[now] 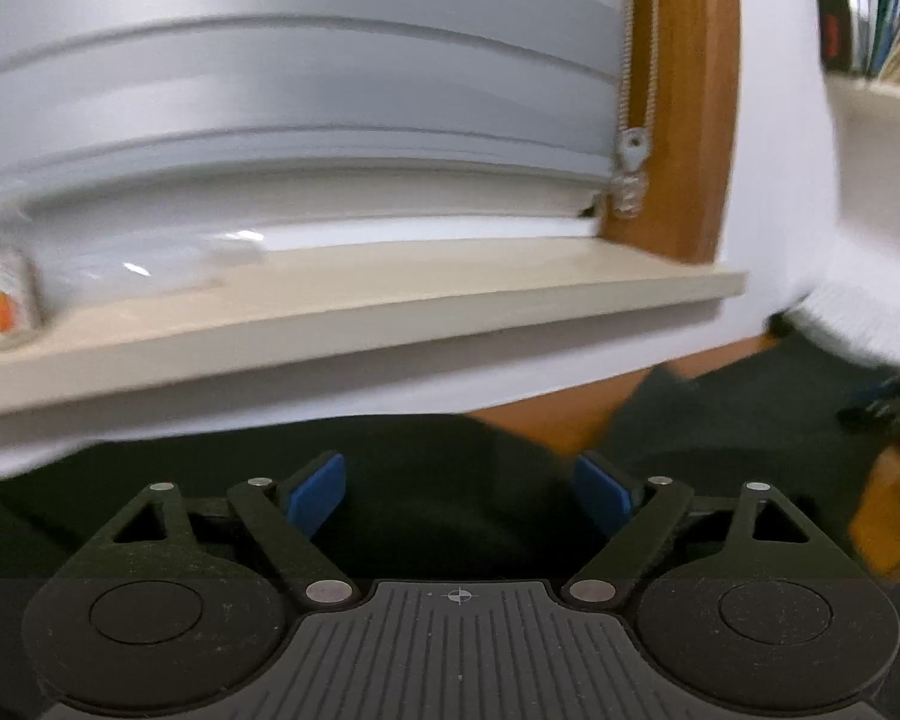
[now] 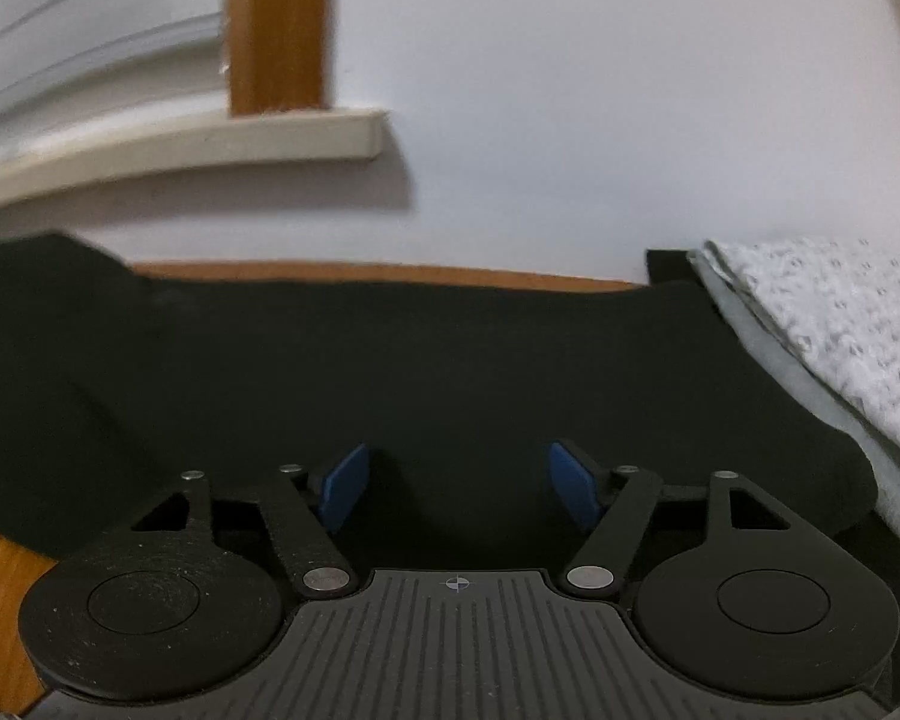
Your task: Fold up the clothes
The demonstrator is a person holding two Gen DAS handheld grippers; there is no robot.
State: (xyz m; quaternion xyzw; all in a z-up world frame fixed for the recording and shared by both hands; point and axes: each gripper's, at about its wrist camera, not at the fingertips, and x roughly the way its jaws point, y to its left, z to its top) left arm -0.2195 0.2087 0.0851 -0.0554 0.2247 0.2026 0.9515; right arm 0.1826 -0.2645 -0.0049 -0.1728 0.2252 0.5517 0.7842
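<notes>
A white wall (image 2: 600, 90) with a beige window sill (image 2: 180, 141) and a brown wooden frame (image 2: 282, 24) stands behind a wooden table (image 2: 6, 558). Below the sill, a dark garment (image 2: 420, 360) lies spread flat across the table, its long axis running from side to side in the right wrist view, its far edge close to the wall. To the right of the garment, touching its edge, lies a white patterned cloth (image 2: 840, 324), folded. On the sill's left end stands a blurred clear container (image 1: 6, 294) with an orange mark; its label is unreadable. The left gripper (image 1: 459, 495) hangs released over the garment, nothing between its blue pads. The right gripper (image 2: 457, 486) is likewise released above the dark fabric.
</notes>
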